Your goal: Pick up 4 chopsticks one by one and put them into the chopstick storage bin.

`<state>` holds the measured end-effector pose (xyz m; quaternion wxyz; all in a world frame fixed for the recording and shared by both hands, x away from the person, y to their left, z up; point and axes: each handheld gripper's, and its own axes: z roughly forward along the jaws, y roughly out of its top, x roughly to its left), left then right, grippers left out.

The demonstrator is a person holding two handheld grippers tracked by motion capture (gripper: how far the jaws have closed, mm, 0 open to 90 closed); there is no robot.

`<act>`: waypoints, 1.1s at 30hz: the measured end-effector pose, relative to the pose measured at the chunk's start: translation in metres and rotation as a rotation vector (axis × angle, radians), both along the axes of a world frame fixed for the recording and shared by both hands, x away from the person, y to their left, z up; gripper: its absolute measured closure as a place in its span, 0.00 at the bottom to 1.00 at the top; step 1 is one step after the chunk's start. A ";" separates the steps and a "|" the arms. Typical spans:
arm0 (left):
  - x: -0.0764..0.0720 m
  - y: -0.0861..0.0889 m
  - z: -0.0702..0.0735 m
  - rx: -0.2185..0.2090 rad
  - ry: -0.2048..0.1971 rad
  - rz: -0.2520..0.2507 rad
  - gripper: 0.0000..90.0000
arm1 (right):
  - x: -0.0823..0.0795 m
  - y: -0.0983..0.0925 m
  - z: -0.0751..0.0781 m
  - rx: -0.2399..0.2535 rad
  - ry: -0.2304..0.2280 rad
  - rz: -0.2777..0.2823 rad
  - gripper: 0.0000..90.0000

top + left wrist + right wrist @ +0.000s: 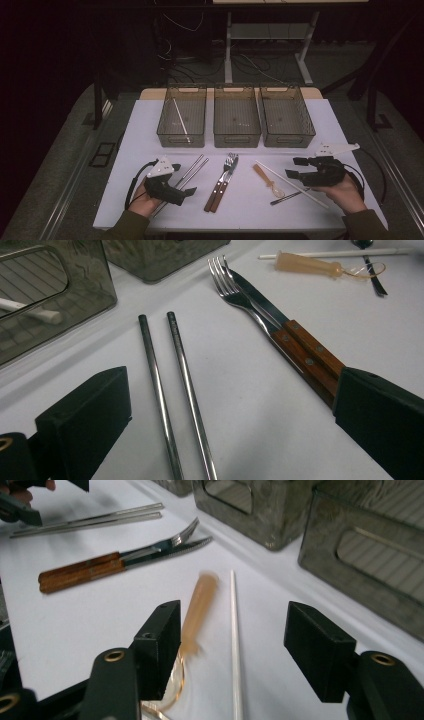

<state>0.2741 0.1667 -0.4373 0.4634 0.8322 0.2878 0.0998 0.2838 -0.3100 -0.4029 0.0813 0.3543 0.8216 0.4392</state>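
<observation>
right gripper (232, 630) wide open over the white stick (234, 645), nothing grabbed, clear spoon (192, 620) just beside, left gripper (230, 410) open too, straddling the metal chopsticks (172, 390)

**Colours on the counter**

The counter (150, 130) is plain white. At its far side stand three smoke-grey translucent bins (237, 116) with ribbed floors; the left one holds a white stick (180, 119). Two steel-grey chopsticks (172, 390) lie near the left gripper (176, 185), whose jaws are matt black under a pale grey plate. The fork (231, 287) and the knife (260, 302) are bright silver with reddish-brown wooden handles dotted by small metal rivets. To the right lie a clear spoon with an amber-tan handle (199, 607), a long white straw (234, 645) and a dark utensil (287, 198). The right gripper (298, 167) is black, with brass-coloured rings by its jaws. The floor is grey carpet.
</observation>
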 end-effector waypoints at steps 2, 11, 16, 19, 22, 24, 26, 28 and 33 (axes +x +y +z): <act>0.000 0.000 0.000 0.000 -0.001 -0.002 0.01 | -0.004 -0.005 -0.002 -0.006 0.005 -0.002 0.46; 0.000 0.000 -0.001 0.008 0.000 -0.002 0.01 | -0.021 -0.024 -0.013 -0.056 0.045 -0.001 0.59; -0.001 -0.001 0.000 0.009 -0.003 -0.005 0.01 | -0.027 -0.033 -0.019 -0.089 0.071 0.006 0.69; -0.001 -0.001 -0.001 0.007 -0.002 -0.004 0.01 | -0.030 -0.036 -0.023 -0.111 0.084 0.018 0.74; -0.001 -0.001 -0.001 0.007 -0.001 -0.004 0.01 | -0.033 -0.037 -0.028 -0.154 0.096 0.026 0.78; -0.002 -0.002 -0.001 0.006 -0.001 -0.003 0.01 | -0.034 -0.038 -0.031 -0.163 0.109 0.035 0.80; -0.002 -0.002 -0.001 0.005 -0.001 -0.003 0.01 | -0.034 -0.037 -0.033 -0.171 0.112 0.043 0.82; -0.002 -0.002 -0.001 0.006 -0.001 -0.004 0.01 | -0.033 -0.037 -0.033 -0.183 0.113 0.044 0.83; -0.002 -0.002 -0.001 0.008 0.000 -0.007 0.01 | -0.032 -0.035 -0.038 -0.208 0.124 0.061 0.87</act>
